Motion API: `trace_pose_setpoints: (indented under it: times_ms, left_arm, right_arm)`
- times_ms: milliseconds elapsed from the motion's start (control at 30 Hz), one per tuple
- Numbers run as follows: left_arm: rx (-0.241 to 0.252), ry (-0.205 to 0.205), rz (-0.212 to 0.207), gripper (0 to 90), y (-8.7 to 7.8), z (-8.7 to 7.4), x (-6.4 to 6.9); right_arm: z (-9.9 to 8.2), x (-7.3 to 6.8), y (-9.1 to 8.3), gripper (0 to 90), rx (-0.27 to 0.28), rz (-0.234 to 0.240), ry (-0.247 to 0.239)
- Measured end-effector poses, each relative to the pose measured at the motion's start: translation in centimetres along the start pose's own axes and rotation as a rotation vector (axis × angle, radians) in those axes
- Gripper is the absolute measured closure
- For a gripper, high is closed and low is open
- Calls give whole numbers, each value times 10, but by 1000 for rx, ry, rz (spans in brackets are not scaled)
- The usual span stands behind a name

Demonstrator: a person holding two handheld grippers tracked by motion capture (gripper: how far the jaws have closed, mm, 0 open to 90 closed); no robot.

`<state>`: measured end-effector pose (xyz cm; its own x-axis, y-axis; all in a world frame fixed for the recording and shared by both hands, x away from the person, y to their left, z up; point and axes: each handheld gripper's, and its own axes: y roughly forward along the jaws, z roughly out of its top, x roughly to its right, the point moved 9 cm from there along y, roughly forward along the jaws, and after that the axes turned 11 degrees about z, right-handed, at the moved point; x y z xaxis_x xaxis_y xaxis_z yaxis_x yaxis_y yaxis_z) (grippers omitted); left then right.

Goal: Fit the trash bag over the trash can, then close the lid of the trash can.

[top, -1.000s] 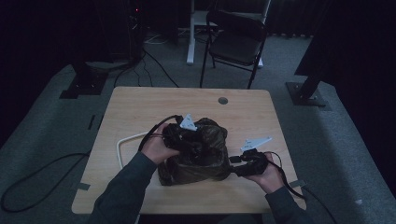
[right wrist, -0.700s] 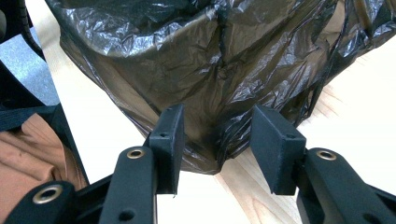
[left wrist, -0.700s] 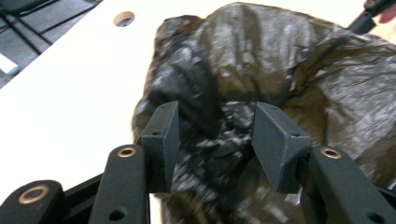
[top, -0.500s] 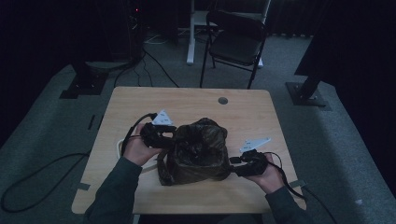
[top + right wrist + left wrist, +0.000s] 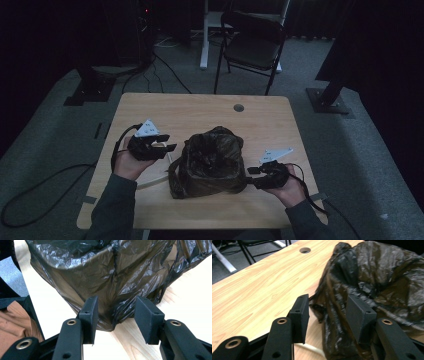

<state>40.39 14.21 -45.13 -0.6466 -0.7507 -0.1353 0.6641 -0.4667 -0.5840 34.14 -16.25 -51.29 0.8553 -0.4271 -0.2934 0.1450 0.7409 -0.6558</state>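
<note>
Working a black plastic bag point(image 5: 210, 160) that lines a small bin at the middle of the table point(image 5: 200, 107), I read this as the fitting step: the liner is draped over the rim, its loose plastic bunched and hanging down the sides.

My left gripper point(image 5: 165, 148) sits at the bin's nine o'clock, just apart from it. Its jaws stand apart and have just been closing a little, with nothing pinched between them; in the left gripper view the crumpled bag point(image 5: 372, 285) lies just ahead of the pads. My right gripper point(image 5: 252, 177) waits at the bin's four o'clock, low against its corner. Its jaws are apart too, having just eased open slightly, and the bag's lower corner point(image 5: 110, 315) pokes into the gap without the pads pressing on it.

Next, I judge, the left gripper must go back in toward the rim and take a fold of liner, while the right steadies the bin. Thin film slips easily, so a firm pinch is needed.
</note>
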Motion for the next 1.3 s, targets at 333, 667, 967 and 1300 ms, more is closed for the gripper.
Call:
trace_pose_setpoints:
  times_ms: [333, 667, 967, 1300]
  left_arm:
    - [-4, -50, 19, 532, 4, -17, -19]
    - [-33, -105, 69, 523, 3, -40, -48]
    - [-58, -122, 144, 523, 1, -64, -76]
    - [-156, -133, 218, 544, 18, -99, -104]
  right_arm:
    - [-4, 2, 4, 529, -16, 2, -1]
    - [-5, 2, 5, 526, -20, 4, -5]
    - [-6, 3, 6, 522, -23, 4, -7]
    - [-7, 3, 7, 518, -28, 7, -10]
